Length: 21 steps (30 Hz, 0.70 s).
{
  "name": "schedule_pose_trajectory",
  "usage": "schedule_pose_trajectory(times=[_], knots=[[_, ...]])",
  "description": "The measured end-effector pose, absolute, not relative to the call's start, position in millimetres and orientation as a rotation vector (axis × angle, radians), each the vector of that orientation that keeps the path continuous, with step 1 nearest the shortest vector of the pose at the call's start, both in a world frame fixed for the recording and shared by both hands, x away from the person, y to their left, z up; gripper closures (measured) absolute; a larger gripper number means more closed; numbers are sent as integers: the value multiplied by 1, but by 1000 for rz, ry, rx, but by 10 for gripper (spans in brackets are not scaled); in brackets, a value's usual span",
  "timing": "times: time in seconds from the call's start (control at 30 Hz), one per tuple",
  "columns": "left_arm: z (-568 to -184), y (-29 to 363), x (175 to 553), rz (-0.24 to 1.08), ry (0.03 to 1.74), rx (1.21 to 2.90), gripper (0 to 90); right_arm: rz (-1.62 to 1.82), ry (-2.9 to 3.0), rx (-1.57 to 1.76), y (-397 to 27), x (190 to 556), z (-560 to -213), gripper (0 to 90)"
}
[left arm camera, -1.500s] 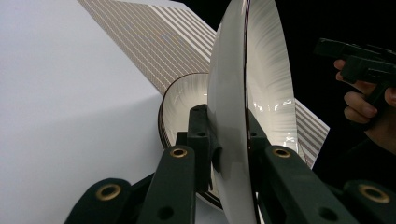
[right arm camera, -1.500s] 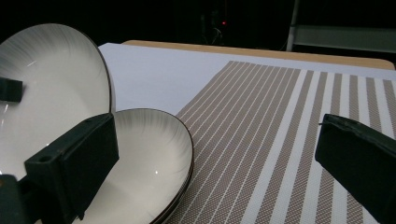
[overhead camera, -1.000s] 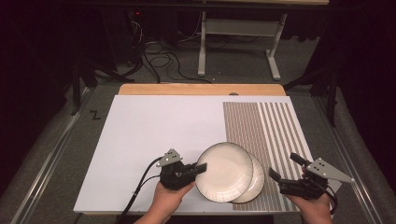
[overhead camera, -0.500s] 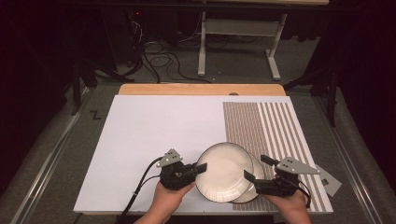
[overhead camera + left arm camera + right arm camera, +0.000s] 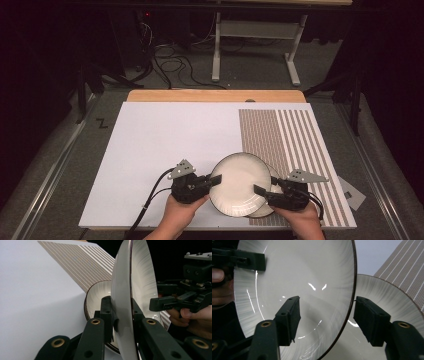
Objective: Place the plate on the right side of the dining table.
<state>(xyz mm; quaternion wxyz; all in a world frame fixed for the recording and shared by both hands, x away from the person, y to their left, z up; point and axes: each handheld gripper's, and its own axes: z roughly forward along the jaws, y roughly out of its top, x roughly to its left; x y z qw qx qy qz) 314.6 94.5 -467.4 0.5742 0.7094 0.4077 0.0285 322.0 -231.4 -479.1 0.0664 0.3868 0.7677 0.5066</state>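
A white plate with a dark rim (image 5: 239, 183) is held tilted just above the table, with my left gripper (image 5: 216, 180) shut on its left rim; both pads clamp that rim (image 5: 123, 315). A second matching plate (image 5: 97, 293) lies flat on the table beneath it and a little to the right. My right gripper (image 5: 261, 191) is at the held plate's right edge. Its jaws have just been closing and straddle the rim (image 5: 327, 306), one in front of the plate's face and one behind, with gaps still showing at both pads.
The plates sit near the front edge of a white mat (image 5: 160, 150) with a brown striped section (image 5: 290, 135) on its right. A loose grey plate piece (image 5: 352, 192) lies off the mat at the right. Wide bare mat stretches left and back.
My right gripper has moved left and down to the held plate's right rim, and its jaws have narrowed around it. The left gripper and the plates have stayed put.
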Motion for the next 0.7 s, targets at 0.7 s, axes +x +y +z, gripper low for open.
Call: schedule_pose_trajectory(times=[0.7], knots=[[-469,97,313,55,951,1660,795,1569,2308,1214,-236,320,-479,703]])
